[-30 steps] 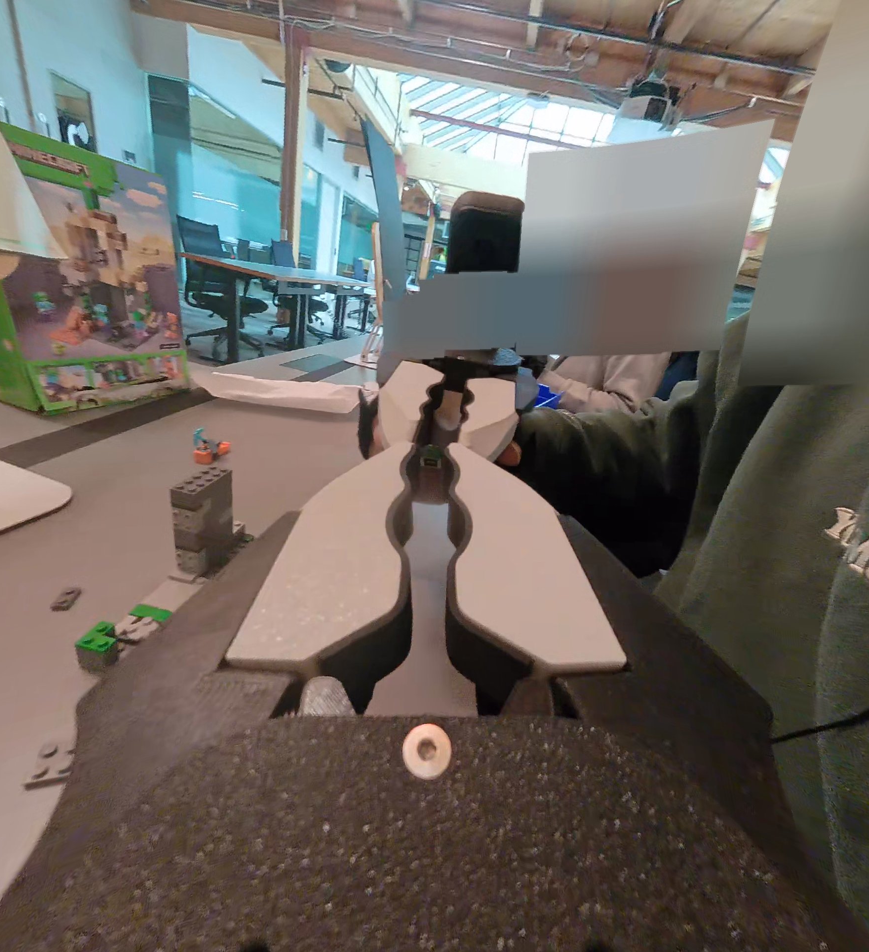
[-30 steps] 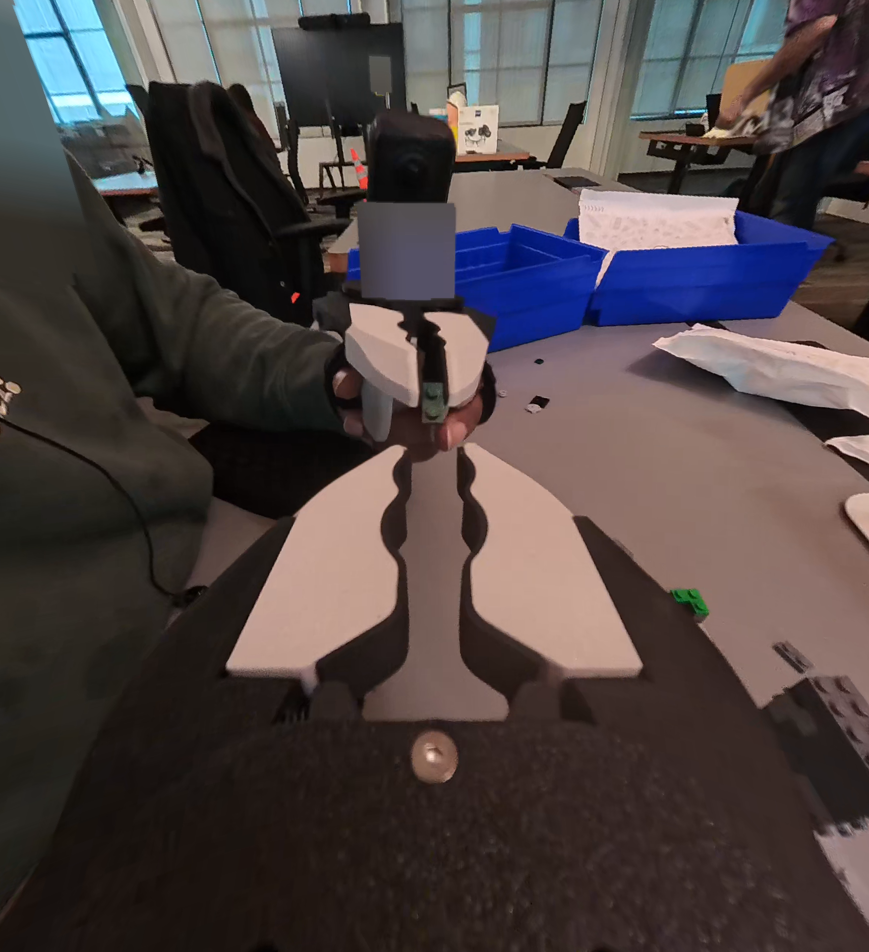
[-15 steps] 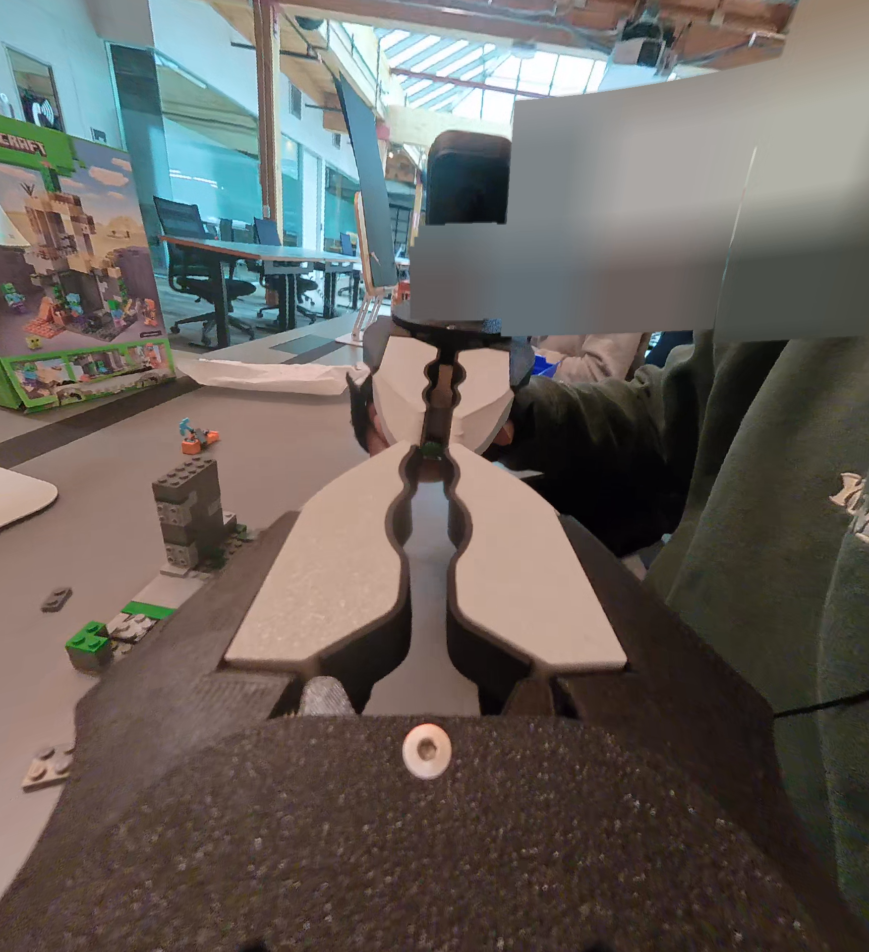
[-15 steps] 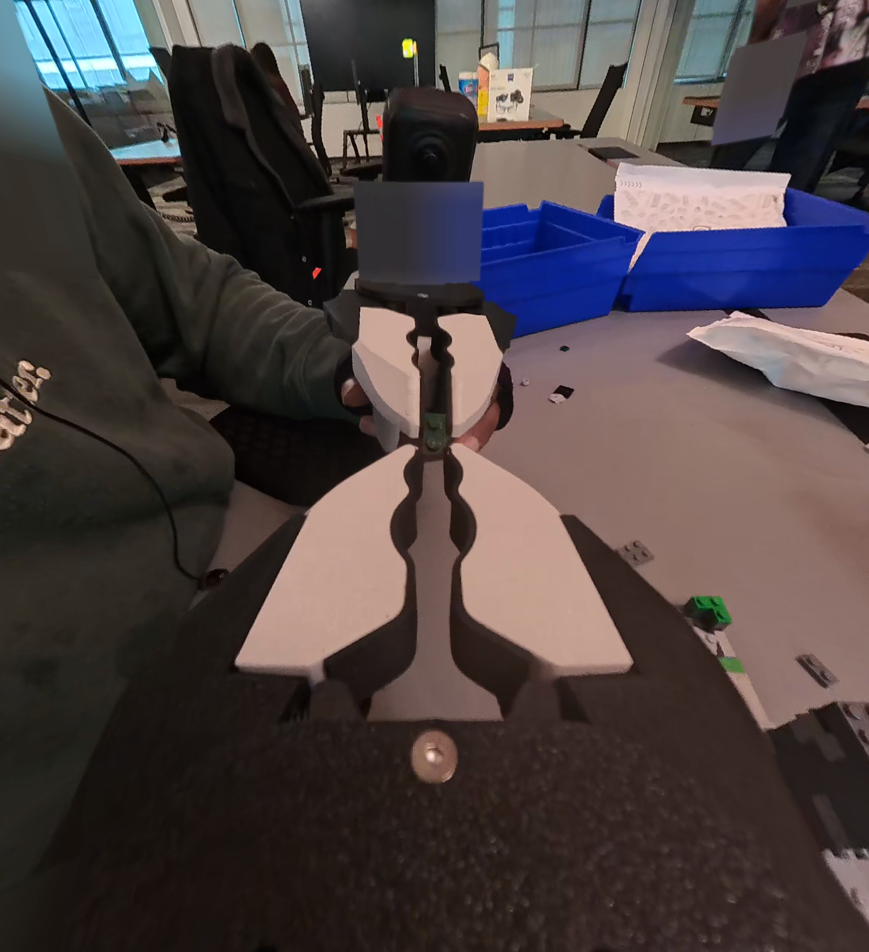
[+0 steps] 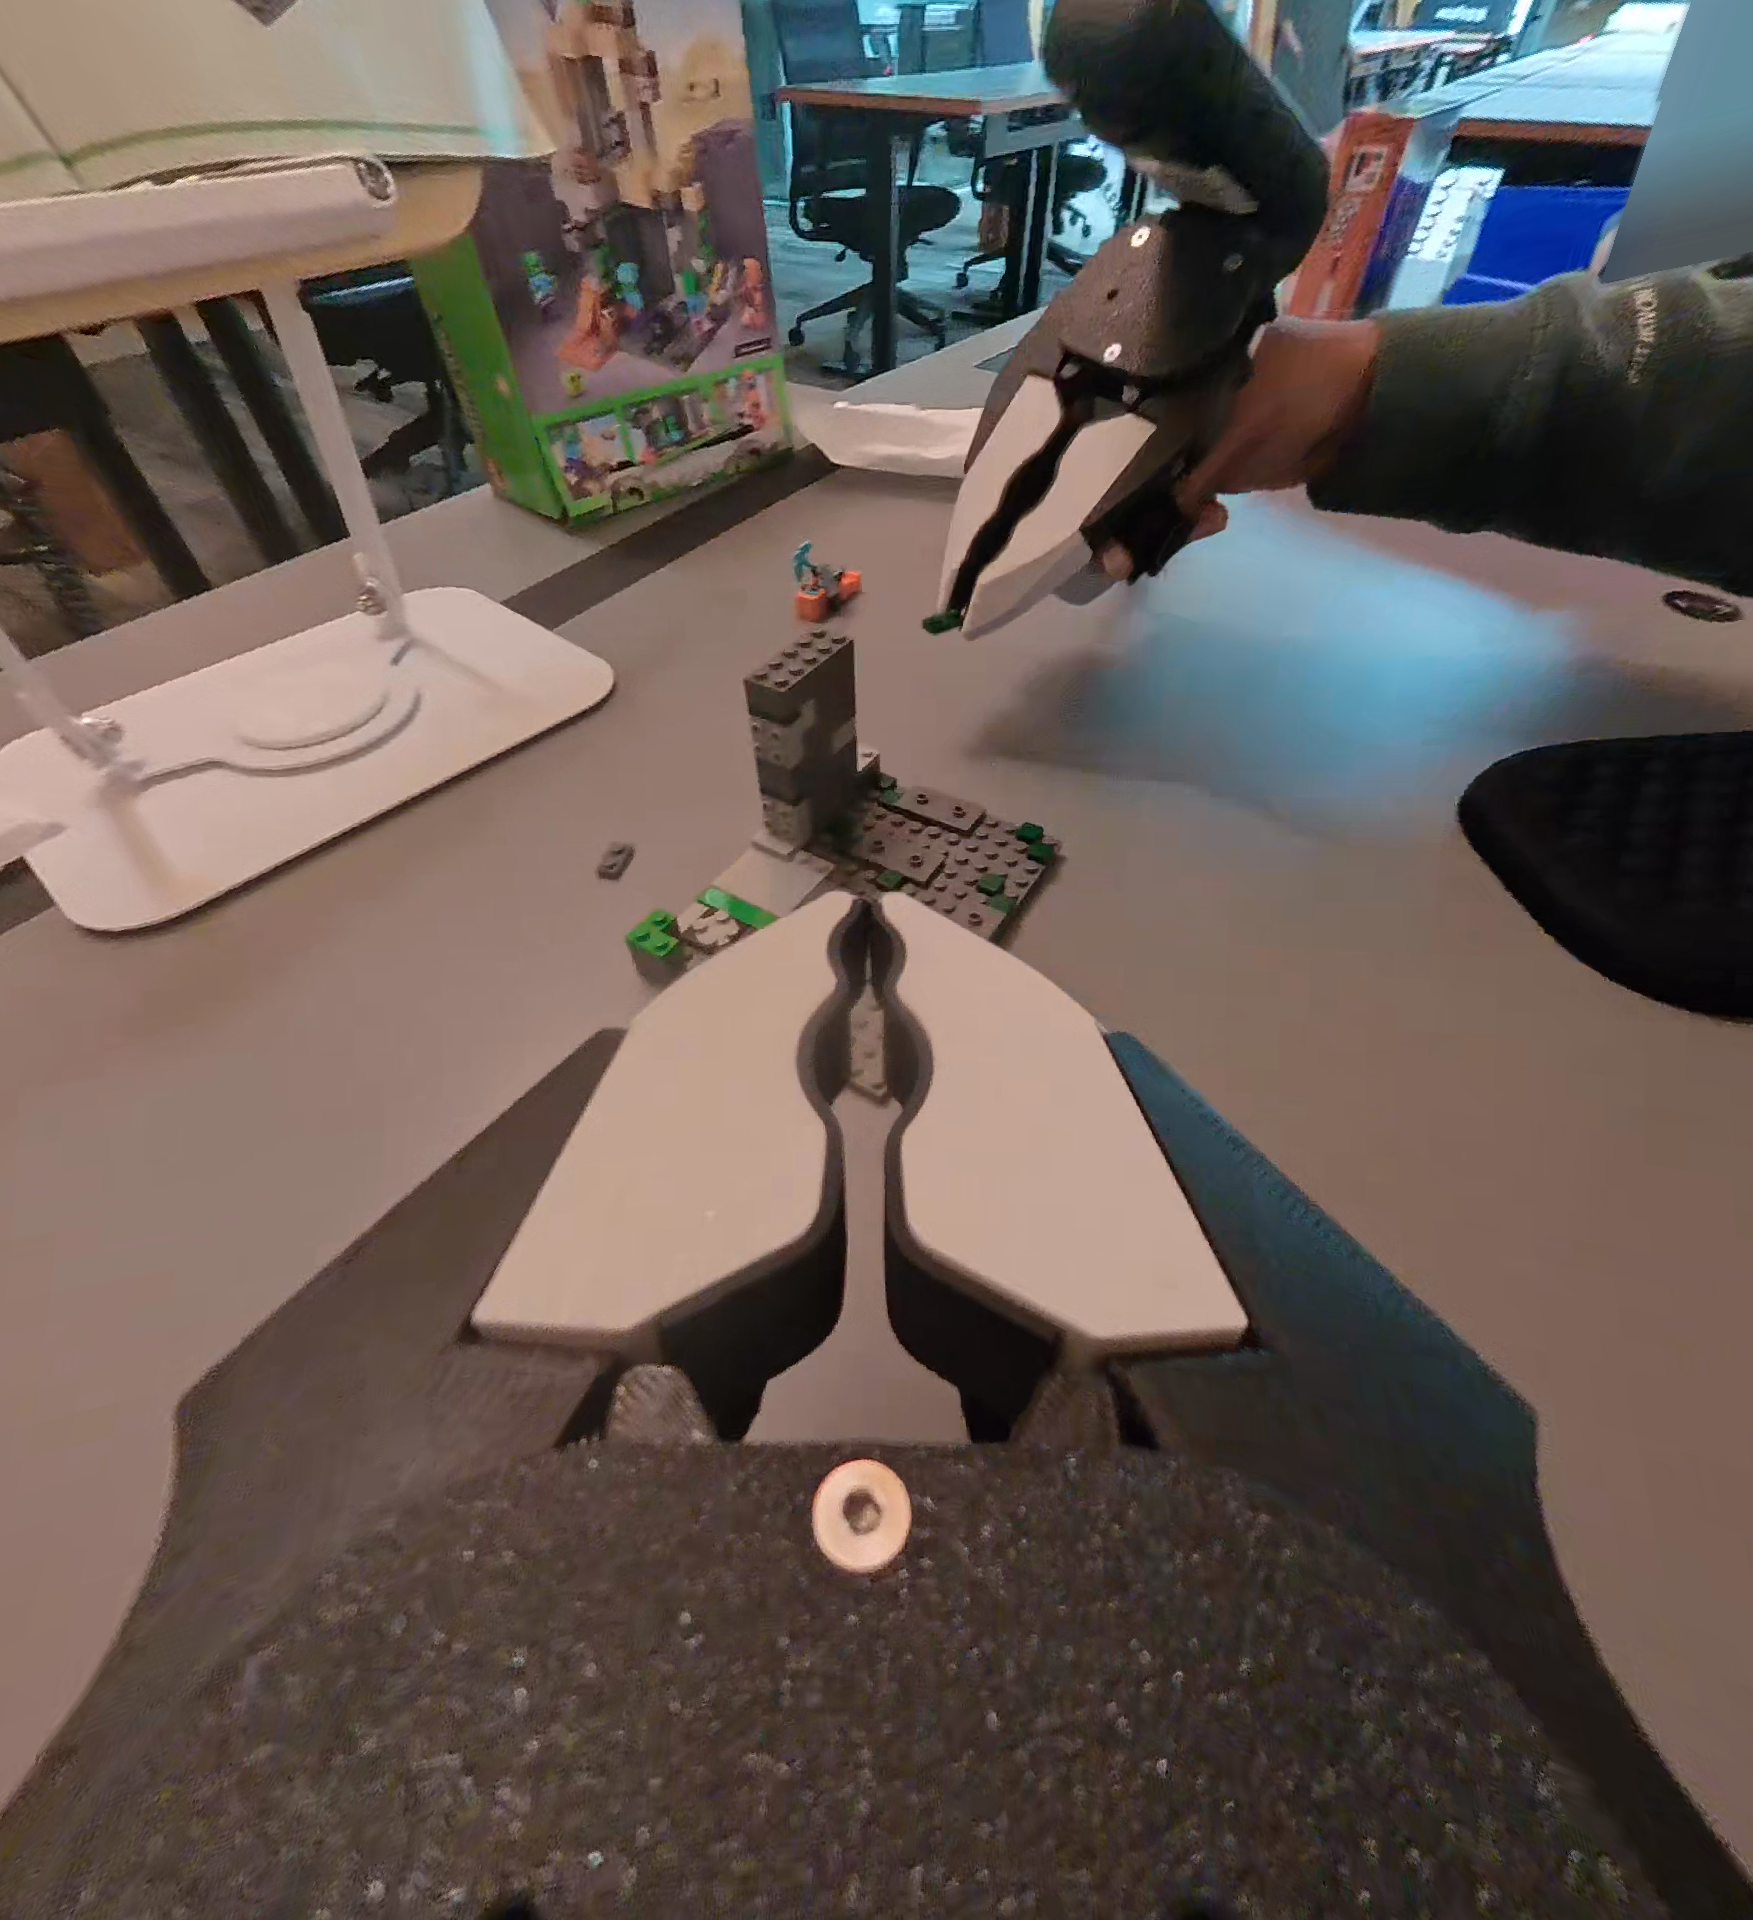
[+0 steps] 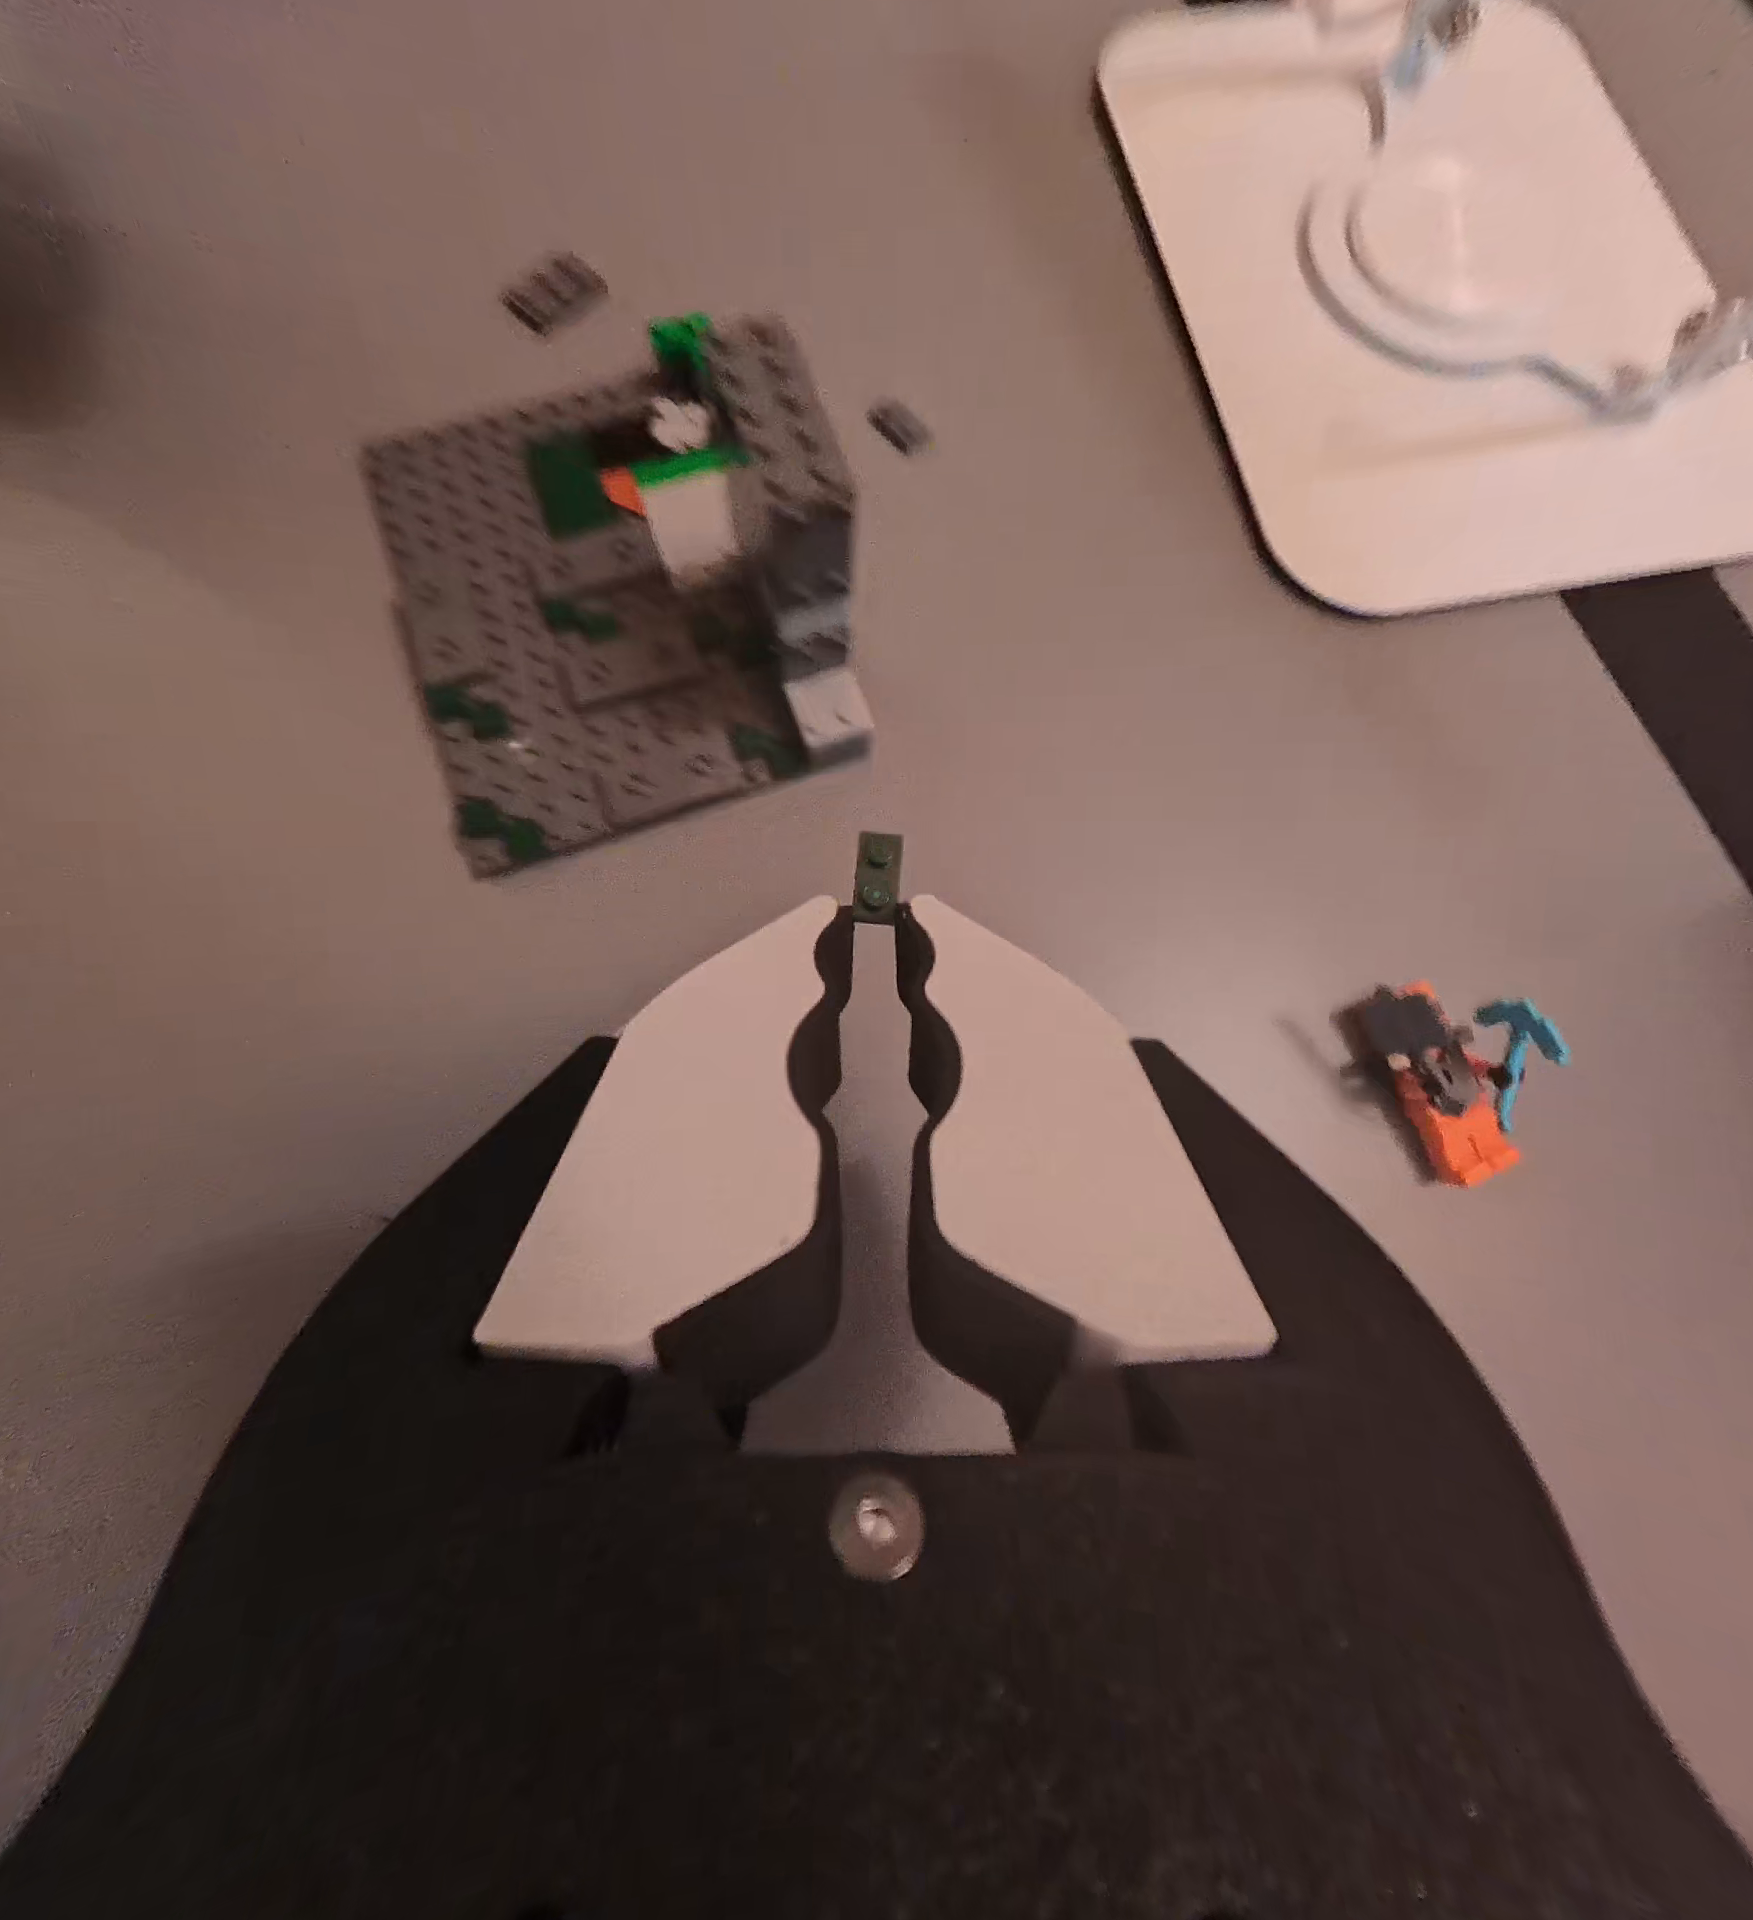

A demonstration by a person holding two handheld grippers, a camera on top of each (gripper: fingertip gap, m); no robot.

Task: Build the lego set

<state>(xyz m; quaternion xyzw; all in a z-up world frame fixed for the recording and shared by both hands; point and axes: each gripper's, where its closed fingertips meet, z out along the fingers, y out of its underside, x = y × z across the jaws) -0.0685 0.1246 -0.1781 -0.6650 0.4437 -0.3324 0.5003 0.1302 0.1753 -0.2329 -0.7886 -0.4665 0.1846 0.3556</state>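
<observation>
The lego build [image 5: 955, 852] is a grey studded baseplate with a dark grey tower [image 5: 804, 727] at its left corner, in the middle of the table. It also shows blurred in the right wrist view [image 6: 612, 623]. My right gripper [image 6: 877, 914] is shut on a small dark green plate [image 6: 877, 873] that sticks out past its tips, above the table just short of the build. In the left wrist view this gripper [image 5: 955, 623] hangs behind and to the right of the tower. My left gripper [image 5: 864, 914] is shut with nothing seen in it, over the build's near edge.
A minifigure with a blue pickaxe [image 6: 1443, 1081] lies to the right. A white stand base [image 5: 311, 727] sits left of the build. Small grey pieces [image 6: 552, 291] and a green brick [image 5: 656, 932] lie loose. The set's box [image 5: 633, 260] stands behind; a black mat [image 5: 1661, 873] lies right. The grippers' ends are close to 20 centimetres from one another. Between my left fingertips and the green brick [image 5: 656, 932] there is roughly 12 centimetres.
The grippers faced each other tip to tip with the green plate in the left one. Now the right gripper holds the plate, and both have swung down toward the build.
</observation>
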